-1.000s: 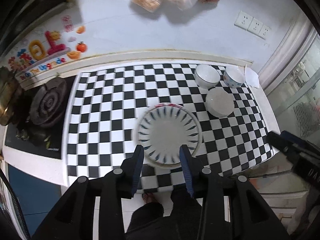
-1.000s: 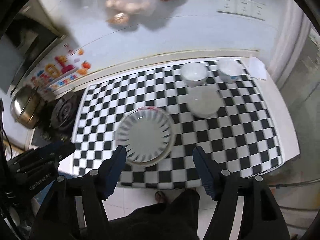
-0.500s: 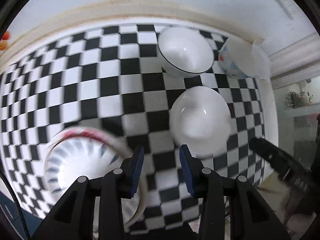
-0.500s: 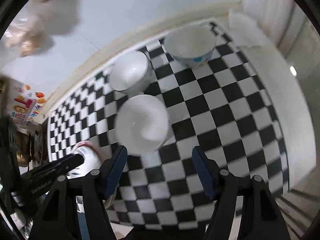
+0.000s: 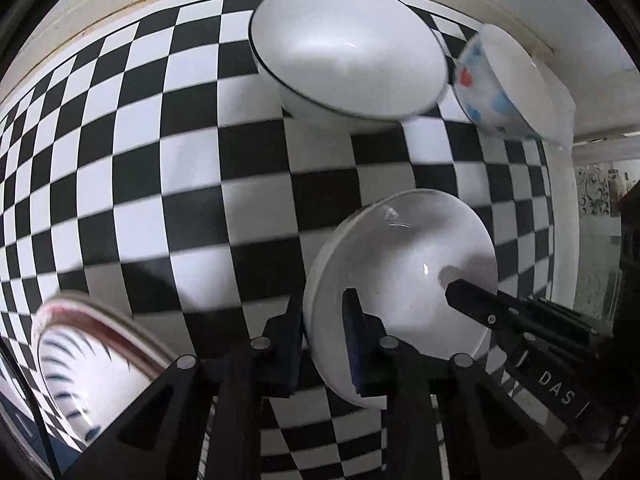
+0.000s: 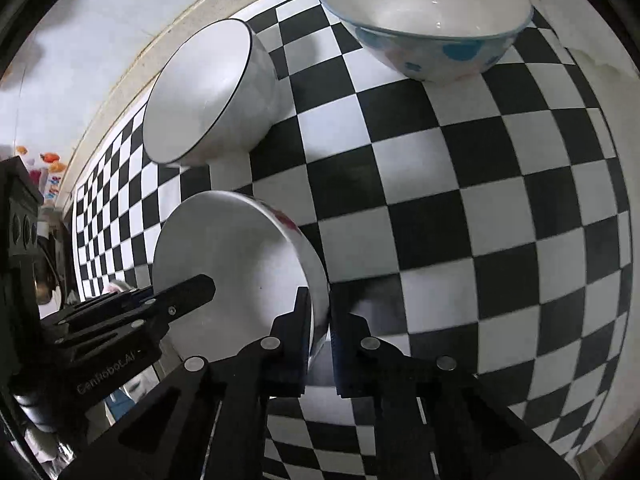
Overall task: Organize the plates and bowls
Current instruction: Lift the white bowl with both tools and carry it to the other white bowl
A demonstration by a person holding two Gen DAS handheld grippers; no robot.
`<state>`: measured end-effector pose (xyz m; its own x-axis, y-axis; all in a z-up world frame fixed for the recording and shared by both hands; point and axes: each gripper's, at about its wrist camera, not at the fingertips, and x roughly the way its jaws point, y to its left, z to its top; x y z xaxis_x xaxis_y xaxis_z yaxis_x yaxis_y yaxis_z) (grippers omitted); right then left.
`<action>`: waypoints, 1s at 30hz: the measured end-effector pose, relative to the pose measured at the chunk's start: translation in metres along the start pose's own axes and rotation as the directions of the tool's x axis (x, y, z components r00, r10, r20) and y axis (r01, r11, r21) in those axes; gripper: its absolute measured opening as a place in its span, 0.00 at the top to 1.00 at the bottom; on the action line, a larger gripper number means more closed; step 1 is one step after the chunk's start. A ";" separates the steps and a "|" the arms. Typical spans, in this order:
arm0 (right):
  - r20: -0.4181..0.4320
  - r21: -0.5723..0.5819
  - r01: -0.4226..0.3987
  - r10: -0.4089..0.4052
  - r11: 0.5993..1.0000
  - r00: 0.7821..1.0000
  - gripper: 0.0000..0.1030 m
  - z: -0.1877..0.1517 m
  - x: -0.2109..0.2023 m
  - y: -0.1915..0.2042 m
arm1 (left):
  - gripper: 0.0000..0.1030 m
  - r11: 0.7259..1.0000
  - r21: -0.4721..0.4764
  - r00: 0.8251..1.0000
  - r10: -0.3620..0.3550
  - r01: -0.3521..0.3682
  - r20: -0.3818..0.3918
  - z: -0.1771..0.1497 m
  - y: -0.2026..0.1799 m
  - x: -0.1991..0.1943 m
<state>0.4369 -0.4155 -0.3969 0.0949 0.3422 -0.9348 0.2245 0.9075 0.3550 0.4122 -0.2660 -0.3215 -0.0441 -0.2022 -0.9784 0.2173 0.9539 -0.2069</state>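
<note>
We find the left gripper [image 5: 323,336] closed on the near-left rim of the white plate [image 5: 404,276], one finger inside and one outside. The right gripper [image 6: 320,334] is likewise clamped on the opposite rim of that plate, fingers nearly together and angled down.

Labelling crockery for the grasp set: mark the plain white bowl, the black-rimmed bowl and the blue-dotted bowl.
plain white bowl [image 5: 404,264], left wrist view, on its inner wall
black-rimmed bowl [image 5: 344,46], left wrist view, on its white inside
blue-dotted bowl [image 6: 432,54], right wrist view, on its dotted outer wall
</note>
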 end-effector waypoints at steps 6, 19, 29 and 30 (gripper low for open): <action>-0.025 -0.021 -0.016 0.015 1.000 1.000 0.90 -0.031 -0.017 -0.003 | 0.84 1.000 0.014 1.000 -0.011 0.011 -0.028 -0.036 -0.009 -0.002; -0.072 -0.027 0.000 -0.002 1.000 0.997 0.90 -0.074 -0.018 -0.018 | 0.84 0.999 0.041 0.996 0.018 -0.015 -0.092 -0.065 -0.028 0.022; -0.093 -0.024 0.004 -0.006 1.000 0.996 0.90 -0.076 -0.012 -0.022 | 0.84 0.998 0.053 0.995 0.039 -0.035 -0.088 -0.068 -0.046 0.031; -0.094 -0.022 0.003 -0.005 1.000 0.996 0.90 -0.076 -0.012 -0.022 | 0.84 0.998 0.053 0.995 0.038 -0.034 -0.089 -0.070 -0.042 0.028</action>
<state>0.3575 -0.4212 -0.3943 0.0020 0.3591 -0.9333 0.2032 0.9137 0.3520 0.3336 -0.2967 -0.3401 -0.1223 -0.1451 -0.9818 0.2699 0.9471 -0.1736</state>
